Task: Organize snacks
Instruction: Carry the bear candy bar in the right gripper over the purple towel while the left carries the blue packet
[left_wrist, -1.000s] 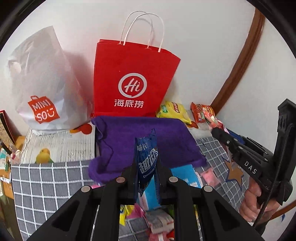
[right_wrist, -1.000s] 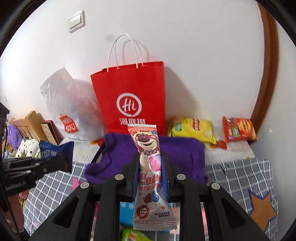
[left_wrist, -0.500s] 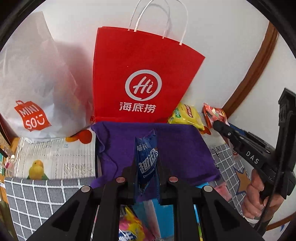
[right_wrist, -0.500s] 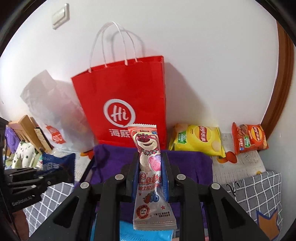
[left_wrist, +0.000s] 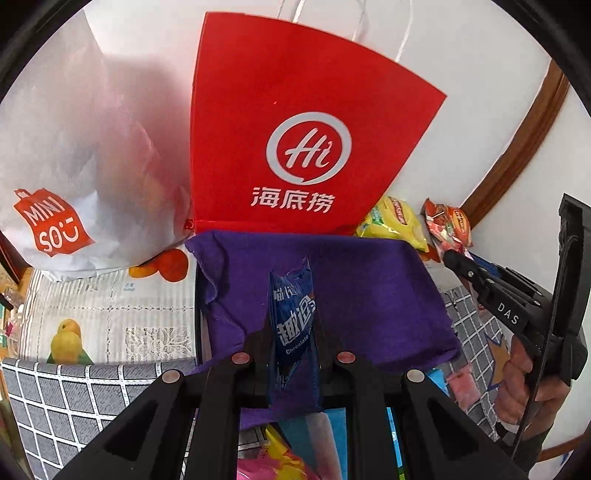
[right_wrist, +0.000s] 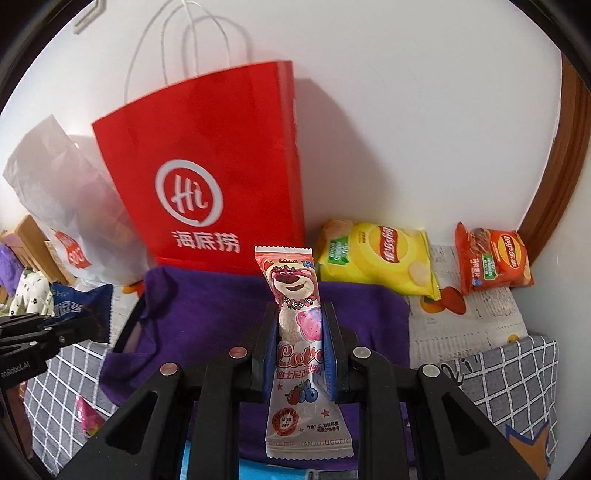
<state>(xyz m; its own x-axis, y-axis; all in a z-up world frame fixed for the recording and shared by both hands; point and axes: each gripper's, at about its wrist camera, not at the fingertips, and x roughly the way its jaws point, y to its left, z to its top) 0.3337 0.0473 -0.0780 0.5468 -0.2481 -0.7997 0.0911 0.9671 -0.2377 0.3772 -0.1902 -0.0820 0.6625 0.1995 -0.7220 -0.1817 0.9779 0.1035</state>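
Left wrist view: left gripper (left_wrist: 293, 354) clamped on dark blue foil chocolate snack packet (left_wrist: 291, 325), above purple fleece cloth (left_wrist: 369, 288). Right gripper (right_wrist: 300, 354) clamped on pink bear-print snack packet (right_wrist: 299, 332), over the same cloth. Best lowered flat, side by side, well clear of red paper carrier bag (right_wrist: 207, 173). Cloth's near edge and whatever lies beneath: hidden behind gripper bodies.

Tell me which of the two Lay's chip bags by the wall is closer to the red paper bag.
The yellow Lay's bag. It lies right beside the red paper bag, while the orange-red Lay's bag sits farther right, near the wooden trim.
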